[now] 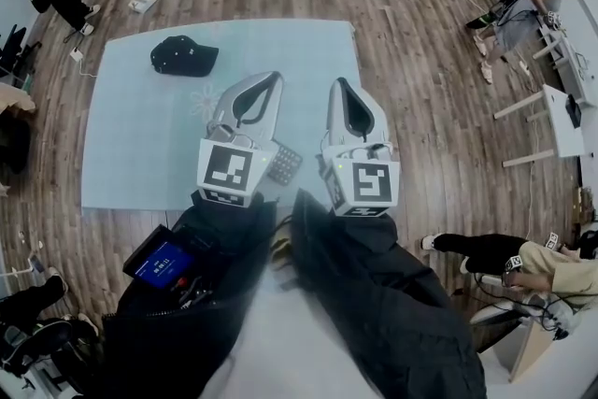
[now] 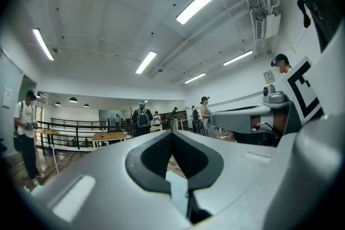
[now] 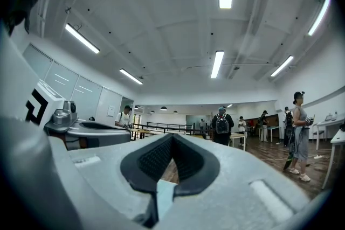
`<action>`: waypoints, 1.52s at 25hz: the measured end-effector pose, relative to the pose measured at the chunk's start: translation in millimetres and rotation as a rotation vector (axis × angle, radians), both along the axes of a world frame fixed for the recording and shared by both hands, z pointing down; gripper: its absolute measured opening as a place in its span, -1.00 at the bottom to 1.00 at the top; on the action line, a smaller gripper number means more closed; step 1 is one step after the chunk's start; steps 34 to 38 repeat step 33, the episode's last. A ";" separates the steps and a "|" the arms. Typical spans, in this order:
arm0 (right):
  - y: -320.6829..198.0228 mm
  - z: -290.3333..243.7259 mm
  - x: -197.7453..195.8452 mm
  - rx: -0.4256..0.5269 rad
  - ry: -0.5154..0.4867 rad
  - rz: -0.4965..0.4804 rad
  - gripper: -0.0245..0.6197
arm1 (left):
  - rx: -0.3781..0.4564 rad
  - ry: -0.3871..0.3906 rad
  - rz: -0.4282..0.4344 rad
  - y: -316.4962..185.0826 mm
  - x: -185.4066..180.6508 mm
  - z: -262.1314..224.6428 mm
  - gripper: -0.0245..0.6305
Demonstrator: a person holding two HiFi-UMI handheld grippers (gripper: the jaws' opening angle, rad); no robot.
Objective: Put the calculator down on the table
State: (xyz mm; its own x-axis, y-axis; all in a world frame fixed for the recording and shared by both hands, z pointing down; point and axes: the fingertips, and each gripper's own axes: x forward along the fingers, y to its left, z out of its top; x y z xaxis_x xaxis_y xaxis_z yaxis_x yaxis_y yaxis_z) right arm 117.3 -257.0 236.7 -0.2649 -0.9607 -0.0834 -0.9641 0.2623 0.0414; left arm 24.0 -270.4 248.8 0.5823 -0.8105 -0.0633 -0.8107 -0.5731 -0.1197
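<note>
The grey calculator (image 1: 284, 163) lies flat on the pale blue table (image 1: 131, 135), between my two grippers and partly hidden by the left one's marker cube. My left gripper (image 1: 277, 76) is held level above the table, its jaws shut with nothing in them; in the left gripper view its tips (image 2: 172, 133) meet. Alongside it, my right gripper (image 1: 337, 82) is also level and shut on nothing, and its tips (image 3: 172, 136) touch in the right gripper view. Neither gripper touches the calculator.
A black cap (image 1: 184, 56) lies on the table's far left part. By the person's left side a dark bag holds a device with a blue screen (image 1: 161, 262). People stand around on the wooden floor, and white desks (image 1: 561, 121) line the right side.
</note>
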 end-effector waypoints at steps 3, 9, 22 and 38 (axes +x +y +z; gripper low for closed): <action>-1.0 0.7 -1.4 0.001 0.010 -0.010 -0.93 | 0.006 -0.002 -0.011 -0.5 -2.4 -1.0 -0.94; -0.8 1.0 -4.6 0.001 0.003 -0.018 -0.93 | 0.008 -0.002 -0.024 -0.1 -5.1 -0.9 -0.94; 0.7 1.0 -8.5 0.007 0.016 -0.063 -0.93 | -0.001 -0.002 -0.027 0.4 -2.6 -4.2 -0.94; 6.7 7.2 -14.3 0.018 0.047 -0.082 -0.93 | -0.015 0.006 -0.029 4.9 -3.9 3.1 -0.94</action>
